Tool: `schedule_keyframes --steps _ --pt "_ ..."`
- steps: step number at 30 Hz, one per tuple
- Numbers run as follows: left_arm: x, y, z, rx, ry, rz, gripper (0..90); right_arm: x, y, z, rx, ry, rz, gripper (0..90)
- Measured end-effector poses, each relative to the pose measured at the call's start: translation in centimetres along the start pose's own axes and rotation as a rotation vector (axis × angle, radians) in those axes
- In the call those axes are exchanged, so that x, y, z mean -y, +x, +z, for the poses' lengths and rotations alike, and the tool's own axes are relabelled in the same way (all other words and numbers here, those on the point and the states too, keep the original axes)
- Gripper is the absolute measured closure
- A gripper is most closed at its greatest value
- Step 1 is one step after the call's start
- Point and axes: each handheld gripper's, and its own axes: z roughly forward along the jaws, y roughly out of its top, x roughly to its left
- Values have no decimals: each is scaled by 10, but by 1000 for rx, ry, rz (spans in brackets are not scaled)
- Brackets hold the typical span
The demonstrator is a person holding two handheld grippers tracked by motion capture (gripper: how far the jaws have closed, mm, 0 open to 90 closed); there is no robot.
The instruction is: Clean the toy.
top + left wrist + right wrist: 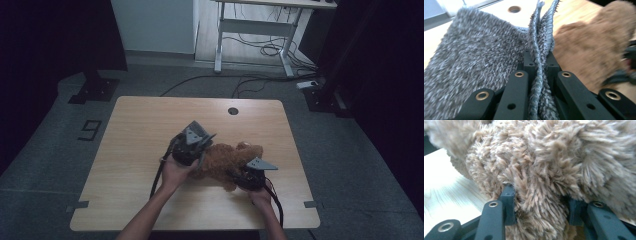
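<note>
A brown plush toy (227,161) lies near the middle of the wooden table (140,120). My right gripper (239,176) is shut on its fur at the near right; in the right gripper view the fluffy brown toy (554,165) bulges between the two black jaws. My left gripper (199,150), at the toy's left end, is shut on a grey knitted cloth (474,55). A fold of that cloth is pinched between the jaws and the rest spreads to the left. The brown toy (591,52) shows blurred to the right of the left gripper's jaws.
A round cable hole (233,111) sits near the table's far edge. Beyond the table stands a white desk frame (252,30) with cables on the floor. Dark stands (95,87) flank the table at both far corners.
</note>
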Motion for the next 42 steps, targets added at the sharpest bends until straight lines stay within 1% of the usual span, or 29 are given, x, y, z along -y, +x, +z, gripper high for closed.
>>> schedule_keyframes --steps 2,3,6,8,10,11,13,15,16,19,20,23,24,25,26,27,28,29,30,33,34,35,36,37,38,39,40,41,42 --pt "10 14 -7 -12 6 -30 838 0 0 0 -1 1 5 531" --pt "14 20 -9 -29 16 -40 838 0 0 0 -1 1 5 531" --pt "31 37 -14 -14 18 -104 838 0 -1 0 -3 -4 13 532" --pt "38 44 -17 -31 24 -122 838 0 0 0 -1 -4 13 532" --pt "41 52 -20 -38 31 -145 838 0 -1 0 1 -5 17 533" --pt "41 54 -23 -28 18 -165 838 0 -1 0 1 -7 22 535" --pt "33 52 -29 -7 -22 -173 838 1 -3 0 -1 -7 31 538" --pt "18 42 -34 38 -71 -163 838 1 -4 0 -3 -10 40 540" --pt "9 34 -35 66 -90 -151 838 1 -4 0 -3 -12 43 540" --pt "-19 5 -29 142 -117 -87 838 1 -3 -1 0 -8 41 541" --pt "-29 -6 -25 166 -116 -67 837 1 -3 -1 2 -8 39 541" --pt "-56 -38 -8 213 -111 -3 837 2 -3 -1 1 -14 35 541" --pt "-56 -38 -8 213 -111 -3 837 2 -3 -1 0 -13 32 541" --pt "-73 -57 8 237 -89 30 836 2 -3 -1 -1 -14 33 541" --pt "-73 -57 8 237 -89 30 836 2 -3 -1 -1 -14 33 541" --pt "-84 -71 27 278 -59 24 836 2 -3 -1 -1 -15 31 541" --pt "-84 -71 27 278 -59 24 836 2 -3 -1 -1 -15 31 541" --pt "-87 -77 37 298 -39 18 836 3 -3 -2 1 -14 27 541" --pt "-87 -85 55 328 2 -4 836 3 -3 -2 3 -16 25 541" --pt "-75 -88 79 354 69 -46 836 3 -3 -2 1 -20 28 541" --pt "-69 -89 86 357 92 -45 836 3 -3 -1 2 -19 29 541" --pt "-63 -90 91 359 114 -36 836 3 -3 -1 4 -15 26 541" --pt "-60 -92 92 355 116 -24 837 3 -2 -1 7 -11 21 541" --pt "-58 -94 91 342 115 -8 837 3 -1 0 14 -7 16 541" --pt "-58 -94 91 342 115 -8 837 3 -1 0 14 -7 16 541" --pt "-58 -96 89 321 123 17 837 3 0 0 15 -5 12 542" --pt "-59 -99 84 268 140 74 837 3 0 0 15 -5 10 542" --pt "-58 -100 82 241 150 104 838 2 0 0 15 -4 11 542" --pt "-58 -100 82 241 150 104 838 2 0 -1 14 -4 11 542"
